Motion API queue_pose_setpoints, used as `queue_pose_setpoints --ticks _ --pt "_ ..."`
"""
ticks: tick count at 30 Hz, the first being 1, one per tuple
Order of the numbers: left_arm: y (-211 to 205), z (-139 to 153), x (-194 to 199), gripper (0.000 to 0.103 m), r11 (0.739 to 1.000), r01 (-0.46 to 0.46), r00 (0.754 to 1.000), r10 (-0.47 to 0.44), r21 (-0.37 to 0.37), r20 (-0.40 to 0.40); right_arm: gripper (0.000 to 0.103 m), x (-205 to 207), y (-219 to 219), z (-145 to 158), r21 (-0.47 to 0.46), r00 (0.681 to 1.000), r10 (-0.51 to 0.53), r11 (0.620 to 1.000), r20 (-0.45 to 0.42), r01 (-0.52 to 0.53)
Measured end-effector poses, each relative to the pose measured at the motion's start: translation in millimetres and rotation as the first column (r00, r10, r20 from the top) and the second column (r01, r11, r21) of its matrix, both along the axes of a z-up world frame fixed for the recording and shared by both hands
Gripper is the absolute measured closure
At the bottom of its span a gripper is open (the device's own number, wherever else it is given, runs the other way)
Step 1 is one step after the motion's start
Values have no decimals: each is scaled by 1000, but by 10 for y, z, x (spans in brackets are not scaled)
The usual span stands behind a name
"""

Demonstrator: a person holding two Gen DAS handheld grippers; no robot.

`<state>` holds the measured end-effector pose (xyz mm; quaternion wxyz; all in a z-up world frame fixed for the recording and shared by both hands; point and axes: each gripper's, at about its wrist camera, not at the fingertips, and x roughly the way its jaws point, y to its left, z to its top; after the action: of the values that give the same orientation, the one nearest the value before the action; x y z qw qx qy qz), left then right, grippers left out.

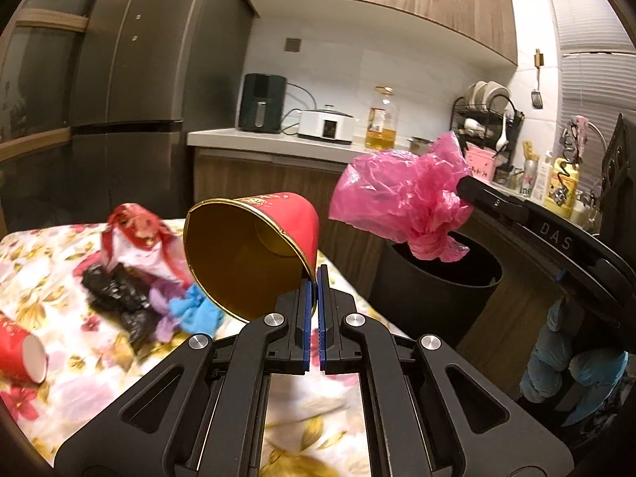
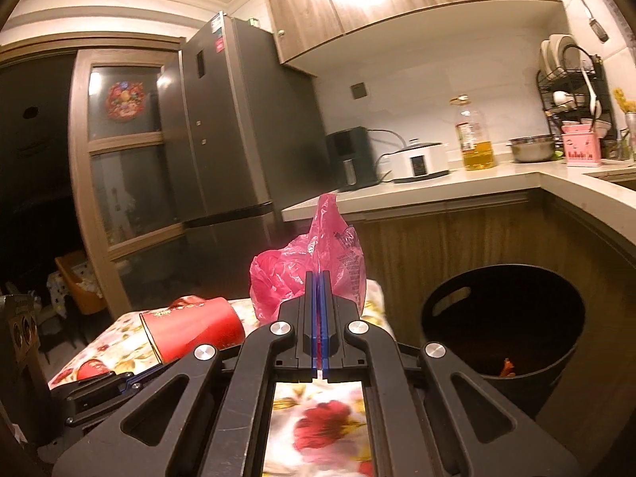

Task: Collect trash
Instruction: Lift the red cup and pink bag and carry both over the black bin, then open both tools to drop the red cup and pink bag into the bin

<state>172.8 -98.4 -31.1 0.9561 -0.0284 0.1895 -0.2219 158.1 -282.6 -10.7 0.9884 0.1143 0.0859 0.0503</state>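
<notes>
Cup: red paper, gold-lined, light, thin-walled, crushable. I have it by the rim in my left hand-held gripper, clamped tight; long axis near level, mouth towards my camera, base pointing away.

Bag: pink plastic film, weightless, limp, slippery. My right hand-held gripper pinches a gathered fold; no axis worth naming.

Both hang above the surface, near the black bin.

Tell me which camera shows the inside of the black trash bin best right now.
The right wrist view: the black trash bin shows its whole open mouth and something orange at the bottom. In the left wrist view the bin is partly hidden behind the pink plastic bag, its inside unseen.
</notes>
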Motion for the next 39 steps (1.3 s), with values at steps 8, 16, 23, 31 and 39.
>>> queue_pose_setpoints --ticks 8,16,23,31,39 --pt "-357 81 142 102 998 69 997 -69 15 22 101 1 -320 22 6 997 -81 997 11 81" --pt "-840 235 302 102 988 153 986 -153 6 66 101 4 -705 97 22 982 -183 983 38 183" --pt "-1273 292 512 102 974 225 972 -223 -17 74 101 43 -983 124 29 962 -269 963 44 268" --pt "-1680 144 733 102 960 279 960 -278 -16 40 101 122 -1194 74 34 944 -330 944 28 329" --pt "-1879 29 833 101 949 315 949 -315 -21 22 101 207 -1346 11 31 936 -351 936 10 351"
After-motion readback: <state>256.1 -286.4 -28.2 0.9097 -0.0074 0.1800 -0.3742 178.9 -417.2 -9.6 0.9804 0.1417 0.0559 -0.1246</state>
